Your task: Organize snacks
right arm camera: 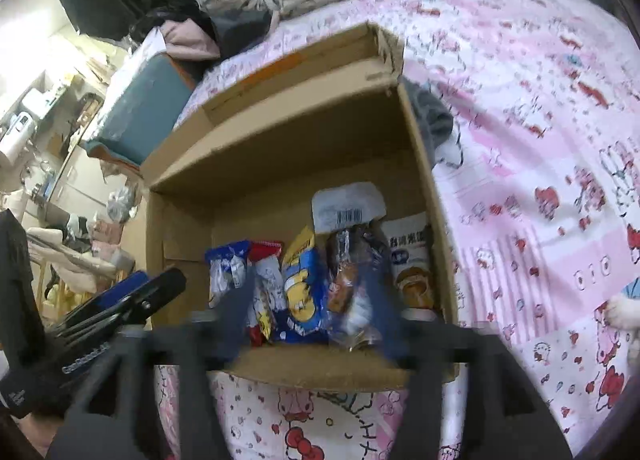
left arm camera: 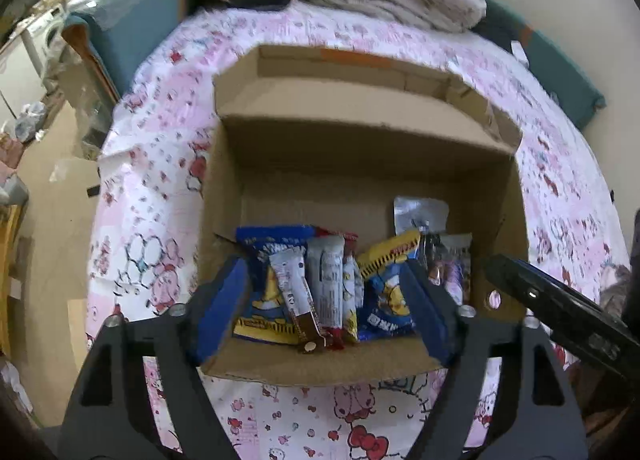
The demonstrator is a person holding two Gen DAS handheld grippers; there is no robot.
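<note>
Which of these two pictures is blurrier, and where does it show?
Right wrist view: blurrier, the right claw smeared, snack packets soft. Left wrist view: left claw and cardboard box fairly crisp; both bend at the edges.

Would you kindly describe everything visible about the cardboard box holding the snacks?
The cardboard box is plain brown corrugated card, open on top, its far flap folded back with an orange strip on it. It sits on a pink cartoon-print bedsheet. Snack packets stand in a row against its near wall; the rest of the floor is bare.
</note>
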